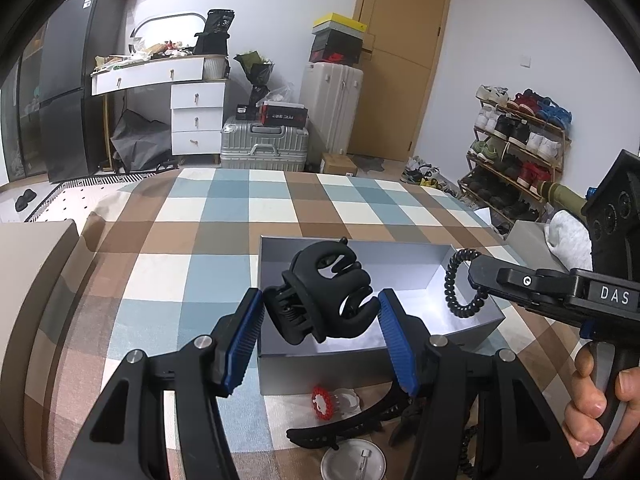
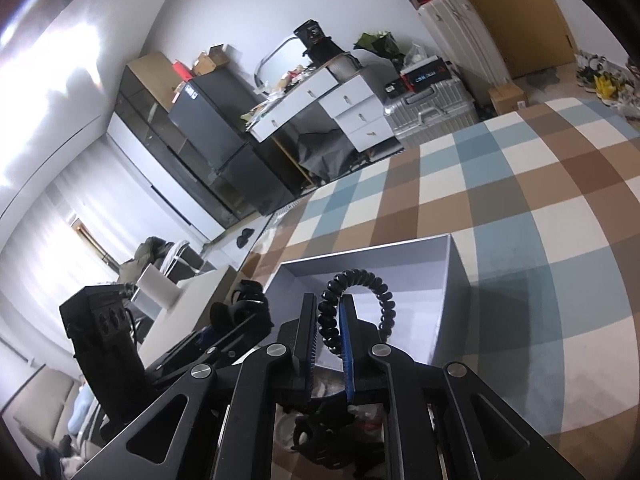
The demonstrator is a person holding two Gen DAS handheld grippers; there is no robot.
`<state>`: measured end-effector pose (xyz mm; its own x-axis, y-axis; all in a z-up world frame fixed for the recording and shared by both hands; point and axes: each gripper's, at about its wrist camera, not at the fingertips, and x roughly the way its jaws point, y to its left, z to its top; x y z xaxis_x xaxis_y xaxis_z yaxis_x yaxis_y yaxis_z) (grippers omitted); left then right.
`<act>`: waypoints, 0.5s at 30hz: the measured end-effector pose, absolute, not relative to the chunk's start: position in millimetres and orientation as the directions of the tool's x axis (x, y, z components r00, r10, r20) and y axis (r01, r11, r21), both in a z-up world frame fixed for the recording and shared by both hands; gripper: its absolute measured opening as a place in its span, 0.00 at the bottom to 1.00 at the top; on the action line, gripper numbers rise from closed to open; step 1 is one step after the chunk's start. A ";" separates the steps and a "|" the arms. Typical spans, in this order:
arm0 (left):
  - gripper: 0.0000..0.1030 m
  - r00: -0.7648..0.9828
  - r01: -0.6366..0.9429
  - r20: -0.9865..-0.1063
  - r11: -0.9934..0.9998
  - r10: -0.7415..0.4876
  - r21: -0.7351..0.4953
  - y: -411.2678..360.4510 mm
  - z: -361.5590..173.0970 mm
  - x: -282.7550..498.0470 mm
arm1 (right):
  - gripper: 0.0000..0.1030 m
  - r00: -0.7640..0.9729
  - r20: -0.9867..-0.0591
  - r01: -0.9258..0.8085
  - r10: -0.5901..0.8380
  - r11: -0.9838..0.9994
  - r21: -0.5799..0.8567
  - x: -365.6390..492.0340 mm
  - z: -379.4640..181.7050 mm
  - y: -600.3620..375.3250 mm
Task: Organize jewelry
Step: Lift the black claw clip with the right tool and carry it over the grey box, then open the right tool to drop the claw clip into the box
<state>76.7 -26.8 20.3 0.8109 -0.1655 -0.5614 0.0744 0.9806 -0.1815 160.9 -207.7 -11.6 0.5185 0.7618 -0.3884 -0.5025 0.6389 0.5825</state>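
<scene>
The left gripper [image 1: 320, 312] clamps a black plastic claw hair clip [image 1: 324, 296] above the open grey cardboard box [image 1: 360, 372] at frame centre. The right gripper [image 2: 329, 316], its jaws narrow, pinches a black spiral hair tie [image 2: 360, 292]. A red toothed ring [image 1: 322, 403], a long black clip [image 1: 344, 424] and a round tin lid [image 1: 352, 460] lie lower centre.

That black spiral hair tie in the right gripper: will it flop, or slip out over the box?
The spiral hair tie probably stays springy rather than floppy: its loop stands arched above the right gripper. It looks light. It may slip, since only one narrow coiled side sits between the pads, above the grey box.
</scene>
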 end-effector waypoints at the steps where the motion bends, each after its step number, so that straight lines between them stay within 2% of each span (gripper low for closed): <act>1: 0.52 0.811 0.074 -0.562 0.981 -0.164 -0.180 -26.7 20.4 77.2 | 0.19 0.518 -0.394 -0.497 0.759 0.642 0.584 161.6 -12.5 -208.4; 3: 0.52 0.810 0.075 -0.563 0.982 -0.162 -0.174 -26.6 19.7 78.6 | 0.36 0.521 -0.407 -0.488 0.750 0.653 0.579 162.5 -13.8 -209.3; 13: 0.52 0.785 0.109 -0.591 0.981 -0.185 -0.163 -32.4 13.0 83.1 | 0.38 0.484 -0.448 -0.531 0.752 0.659 0.532 158.0 -16.7 -198.1; 15: 0.52 0.786 0.112 -0.592 0.982 -0.181 -0.151 -33.9 12.3 81.6 | 0.47 0.482 -0.456 -0.527 0.748 0.664 0.531 158.0 -18.2 -197.4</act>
